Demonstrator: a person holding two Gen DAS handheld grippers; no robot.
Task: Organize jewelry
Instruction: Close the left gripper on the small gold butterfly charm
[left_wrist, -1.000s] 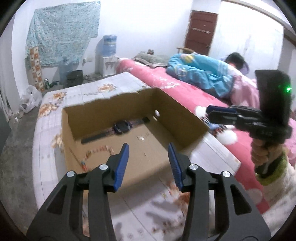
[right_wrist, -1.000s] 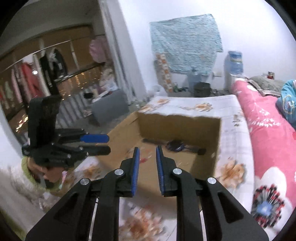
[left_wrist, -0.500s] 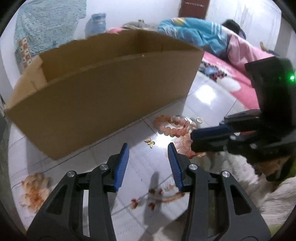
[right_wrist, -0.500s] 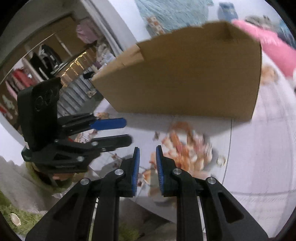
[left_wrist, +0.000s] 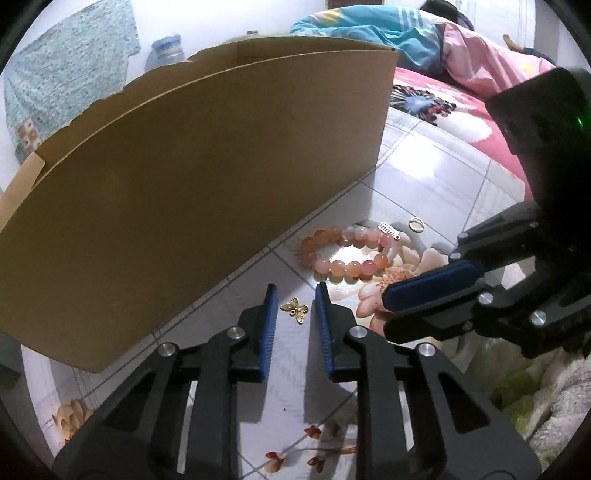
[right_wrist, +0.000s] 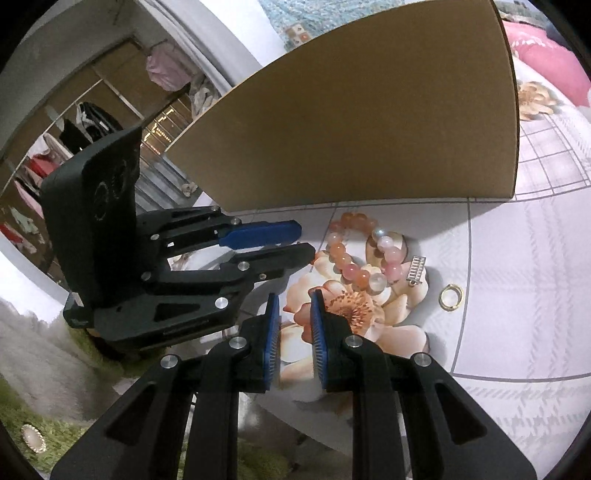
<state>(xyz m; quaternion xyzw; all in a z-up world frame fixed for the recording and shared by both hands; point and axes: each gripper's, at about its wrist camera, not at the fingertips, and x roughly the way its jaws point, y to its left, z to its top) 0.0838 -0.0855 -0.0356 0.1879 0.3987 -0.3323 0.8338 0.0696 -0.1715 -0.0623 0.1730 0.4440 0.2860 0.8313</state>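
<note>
The left gripper (left_wrist: 295, 306) is held low over the tiled bench (left_wrist: 424, 173), its jaws apart with nothing clamped. A small gold butterfly charm (left_wrist: 294, 309) is seen lying on the bench right between the tips of those jaws, untouched as far as can be told. Just beyond the jaws and to their right, a pink-and-orange bead bracelet (left_wrist: 345, 253) is laid flat, with a silver rectangular charm (left_wrist: 388, 230) at its far edge and a gold ring (left_wrist: 416, 223) a little further right. The cardboard box (left_wrist: 184, 177) is stood ahead and left of the jaws.

The right gripper (right_wrist: 293, 314) is held with its jaws apart too (empty), over a printed flower; the bracelet (right_wrist: 354, 254) is seen just ahead of them, the ring (right_wrist: 450, 296) off to their right.
</note>
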